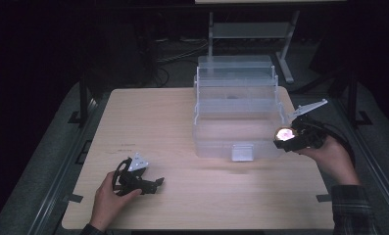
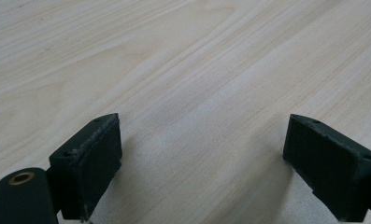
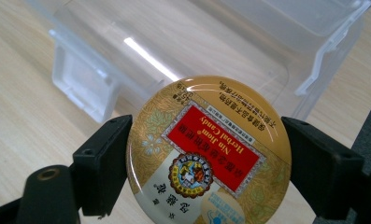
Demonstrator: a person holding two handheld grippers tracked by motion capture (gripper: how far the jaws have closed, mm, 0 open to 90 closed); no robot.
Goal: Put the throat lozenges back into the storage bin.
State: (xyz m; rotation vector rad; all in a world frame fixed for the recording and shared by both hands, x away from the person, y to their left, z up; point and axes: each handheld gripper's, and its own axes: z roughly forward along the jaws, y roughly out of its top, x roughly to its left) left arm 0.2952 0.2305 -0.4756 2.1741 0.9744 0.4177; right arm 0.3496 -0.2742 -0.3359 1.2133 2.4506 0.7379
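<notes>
My right gripper clamps the round gold candy tin; the clear plastic box sits just left. Left gripper gapes wide, idle.

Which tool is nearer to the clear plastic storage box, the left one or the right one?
The right. The right tool, gripping a round candy tin, is at the front right corner of the clear plastic storage box. The left tool rests open on the table, well apart from the box.
</notes>
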